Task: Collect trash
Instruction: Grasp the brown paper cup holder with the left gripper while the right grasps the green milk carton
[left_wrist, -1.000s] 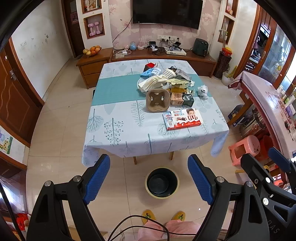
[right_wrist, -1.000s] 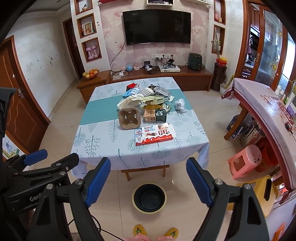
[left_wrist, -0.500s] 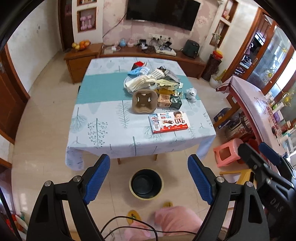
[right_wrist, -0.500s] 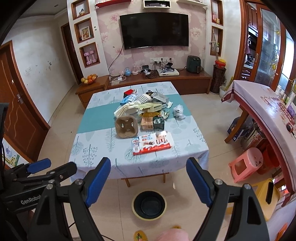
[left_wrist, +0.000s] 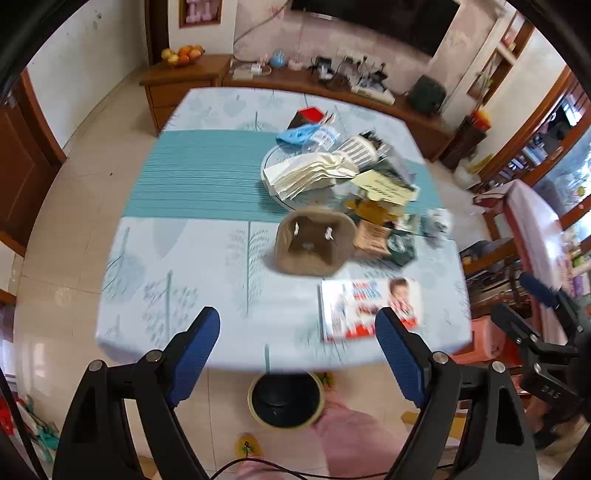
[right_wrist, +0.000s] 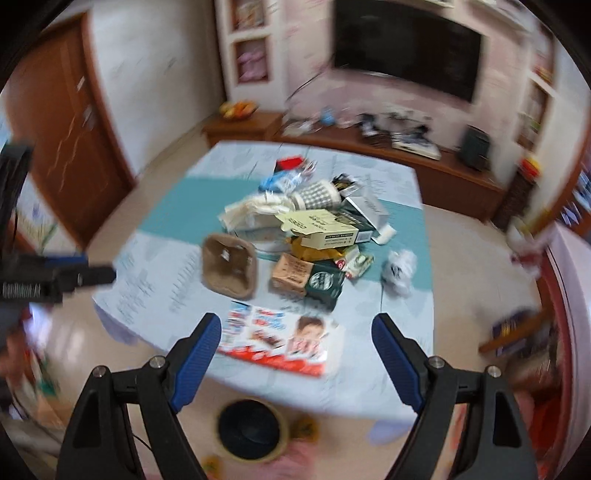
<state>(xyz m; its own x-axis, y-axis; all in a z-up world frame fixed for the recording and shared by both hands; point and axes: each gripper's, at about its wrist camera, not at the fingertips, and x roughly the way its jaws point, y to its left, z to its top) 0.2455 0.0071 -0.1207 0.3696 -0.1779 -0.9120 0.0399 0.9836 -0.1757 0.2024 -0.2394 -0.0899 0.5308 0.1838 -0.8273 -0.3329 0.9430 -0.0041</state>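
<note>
- I am looking down on the trash heap (right_wrist: 314, 229), which is sitting past the middle of the table (left_wrist: 184, 258), partly on the teal runner; boxes, folded paper and a striped cup are lying piled on one another, so I am judging the loose pieces at the near edge to be the easier first picks
- the brown pulp cup tray (left_wrist: 314, 247) is lying just in front of the heap, hollow side up; the flat chocolate box (right_wrist: 280, 338) is lying nearest me, close to the table's front edge and apart from the pile
- a crumpled white wad (right_wrist: 399, 271) is resting alone to the right of the heap
- the bin (left_wrist: 286, 400) is standing on the floor just in front of the table's near edge, probably so that pieces can be dropped straight down into it
- my right gripper (right_wrist: 295, 358) is hanging with jaws spread wide and nothing between them, the chocolate box framed in the gap, which suggests that box as its target
- my left gripper (left_wrist: 297, 349) is likewise spread and empty, pointing down at the bare cloth left of the box; the right view is badly blurred, so I cannot tell finer details of the pile
</note>
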